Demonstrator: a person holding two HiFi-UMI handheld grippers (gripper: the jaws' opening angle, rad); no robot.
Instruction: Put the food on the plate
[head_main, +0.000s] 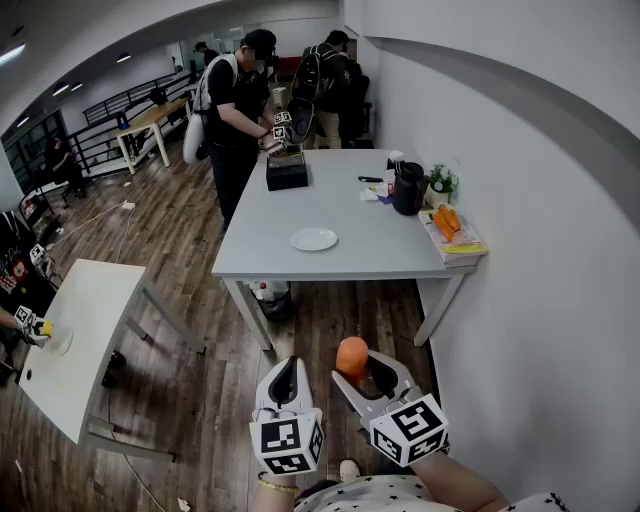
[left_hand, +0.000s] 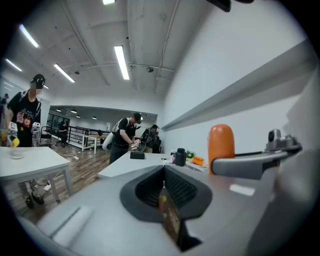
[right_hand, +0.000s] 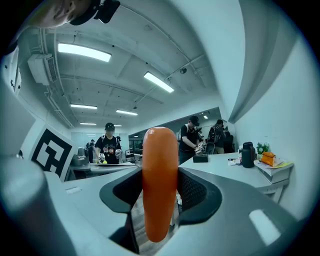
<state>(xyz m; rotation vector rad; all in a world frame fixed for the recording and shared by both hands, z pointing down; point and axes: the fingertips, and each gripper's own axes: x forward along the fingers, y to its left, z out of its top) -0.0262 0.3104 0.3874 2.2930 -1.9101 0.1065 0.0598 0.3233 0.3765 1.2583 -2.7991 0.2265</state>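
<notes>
Right hand-held gripper (head_main: 362, 371) around upright orange food (right_hand: 160, 185)

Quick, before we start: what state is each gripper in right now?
Left gripper: closed, nothing between its jaws.
Right gripper: closed on the orange food piece.

Around the plate (head_main: 314, 239) the tabletop (head_main: 345, 212) lies bare for you; a black jug (head_main: 408, 188) and stacked books (head_main: 452, 240) crowd its right edge by the wall (head_main: 540, 200).
</notes>
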